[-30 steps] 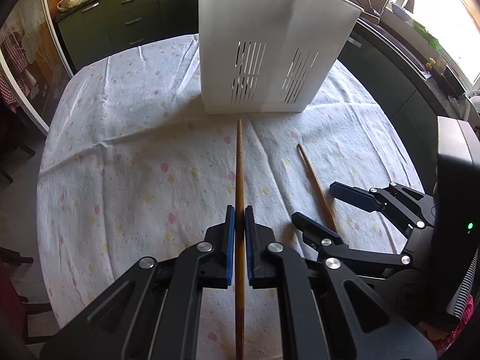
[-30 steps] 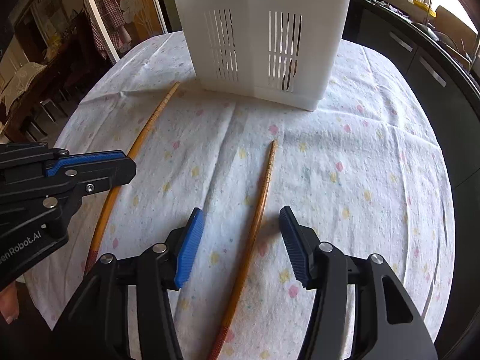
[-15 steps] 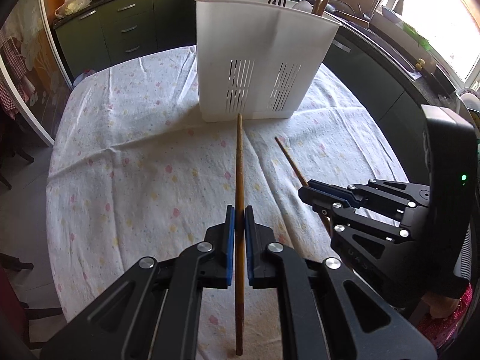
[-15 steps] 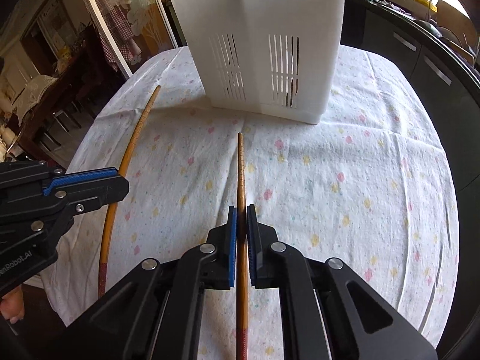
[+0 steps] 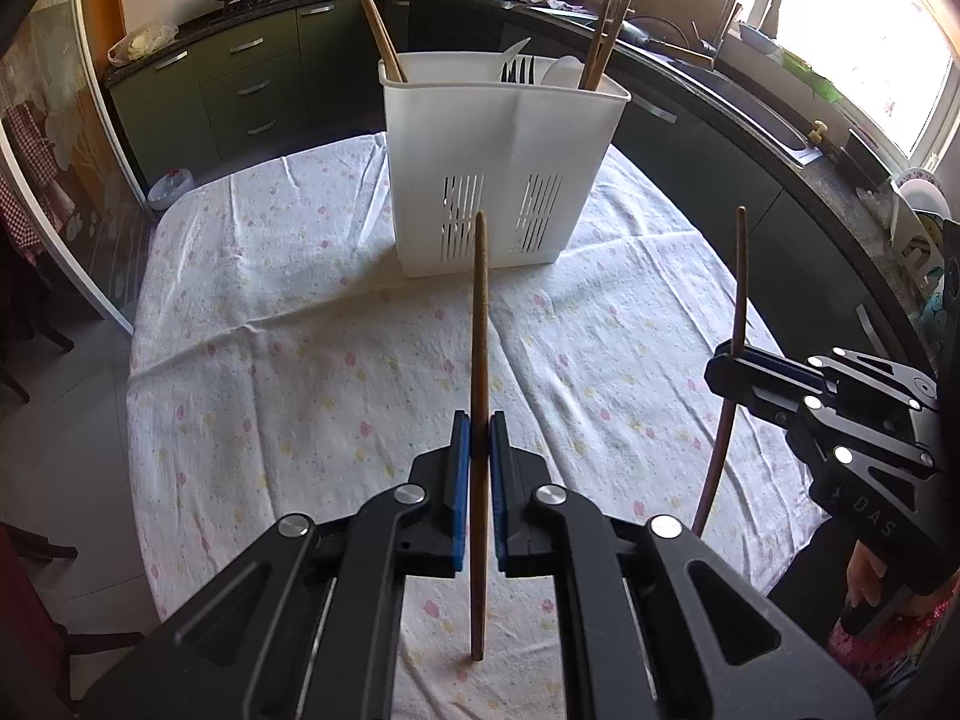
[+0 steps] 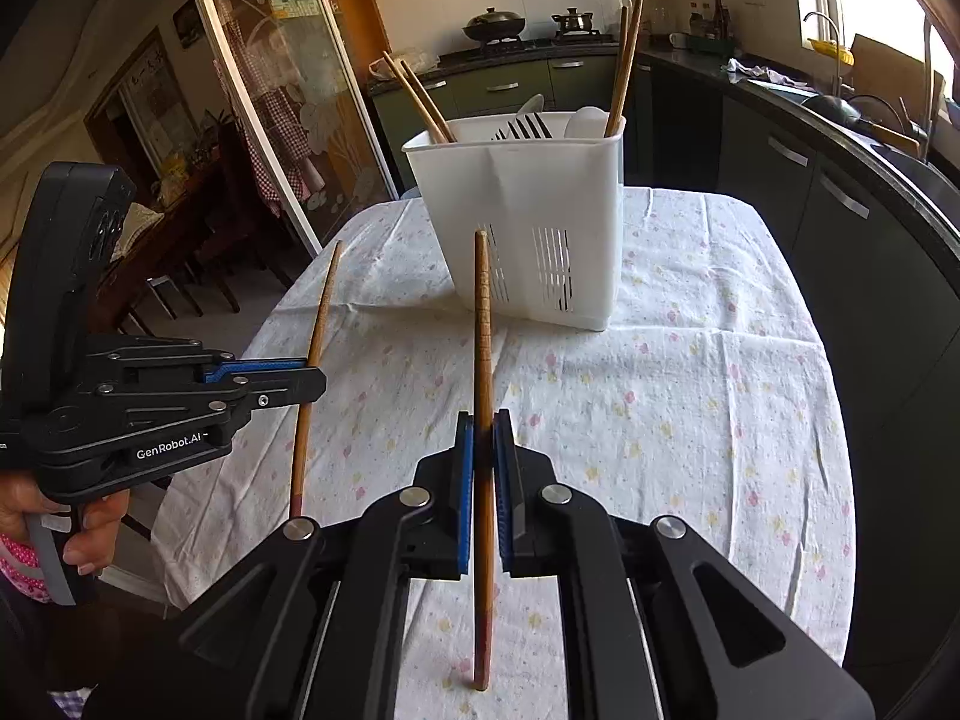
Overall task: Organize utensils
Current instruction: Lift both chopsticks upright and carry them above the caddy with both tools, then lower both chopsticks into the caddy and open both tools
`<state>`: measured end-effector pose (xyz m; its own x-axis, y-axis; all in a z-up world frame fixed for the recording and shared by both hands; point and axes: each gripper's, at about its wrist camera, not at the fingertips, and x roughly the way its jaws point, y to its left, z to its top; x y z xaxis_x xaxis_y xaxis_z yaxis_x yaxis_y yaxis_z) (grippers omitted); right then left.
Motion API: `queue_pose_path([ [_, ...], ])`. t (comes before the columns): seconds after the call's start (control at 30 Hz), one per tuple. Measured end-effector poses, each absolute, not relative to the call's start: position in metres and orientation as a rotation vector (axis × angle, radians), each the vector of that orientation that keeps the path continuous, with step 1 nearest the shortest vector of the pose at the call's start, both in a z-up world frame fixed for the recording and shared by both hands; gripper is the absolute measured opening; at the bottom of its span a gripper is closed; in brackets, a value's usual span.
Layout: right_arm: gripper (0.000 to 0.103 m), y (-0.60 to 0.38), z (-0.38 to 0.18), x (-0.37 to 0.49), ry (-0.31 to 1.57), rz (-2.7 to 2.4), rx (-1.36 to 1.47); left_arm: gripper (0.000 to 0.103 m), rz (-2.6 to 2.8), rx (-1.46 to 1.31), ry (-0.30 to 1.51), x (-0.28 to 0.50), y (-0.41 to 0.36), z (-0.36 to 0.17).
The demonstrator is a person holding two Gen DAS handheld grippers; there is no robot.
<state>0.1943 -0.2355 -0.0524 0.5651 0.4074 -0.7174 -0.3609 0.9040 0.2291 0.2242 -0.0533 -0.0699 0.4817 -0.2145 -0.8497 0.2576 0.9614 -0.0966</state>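
Observation:
My left gripper [image 5: 479,438] is shut on a wooden chopstick [image 5: 480,324] and holds it upright above the table, in front of the white slotted utensil holder [image 5: 504,162]. My right gripper [image 6: 483,438] is shut on a second wooden chopstick [image 6: 482,324], also lifted and pointing at the holder [image 6: 528,204]. Each gripper shows in the other's view: the right one [image 5: 729,369] with its chopstick [image 5: 739,276], the left one [image 6: 312,381] with its chopstick [image 6: 321,312]. The holder contains chopsticks [image 5: 375,24], forks [image 5: 521,67] and white spoons.
The round table wears a white flowered cloth [image 5: 300,312]. Dark green kitchen cabinets [image 5: 240,90] and a counter with a sink [image 5: 744,18] run behind it. A glass sliding door [image 6: 270,90] and chairs stand to the left.
My right gripper closed on the second chopstick and lifted it off the cloth. Both grippers rose and tilted up, so the holder's rim and contents came into view.

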Motion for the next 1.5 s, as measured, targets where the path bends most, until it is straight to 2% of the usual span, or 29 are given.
queue_pose_path([
  [0.47, 0.007, -0.245, 0.026, 0.181, 0.698, 0.475, 0.070, 0.006, -0.321, 0.086, 0.877, 0.210, -0.071, 0.014],
  [0.93, 0.007, -0.252, 0.148, 0.227, 0.523, 0.439, 0.039, 0.006, -0.266, 0.087, 0.650, 0.268, -0.090, 0.130],
  [1.2, 0.007, -0.244, 0.178, 0.291, 0.463, 0.370, 0.033, 0.006, -0.210, 0.064, 0.654, 0.326, -0.086, 0.118],
  [1.5, 0.007, -0.231, 0.088, 0.364, 0.624, 0.353, 0.041, 0.006, -0.202, 0.058, 0.782, 0.363, -0.077, 0.056],
])
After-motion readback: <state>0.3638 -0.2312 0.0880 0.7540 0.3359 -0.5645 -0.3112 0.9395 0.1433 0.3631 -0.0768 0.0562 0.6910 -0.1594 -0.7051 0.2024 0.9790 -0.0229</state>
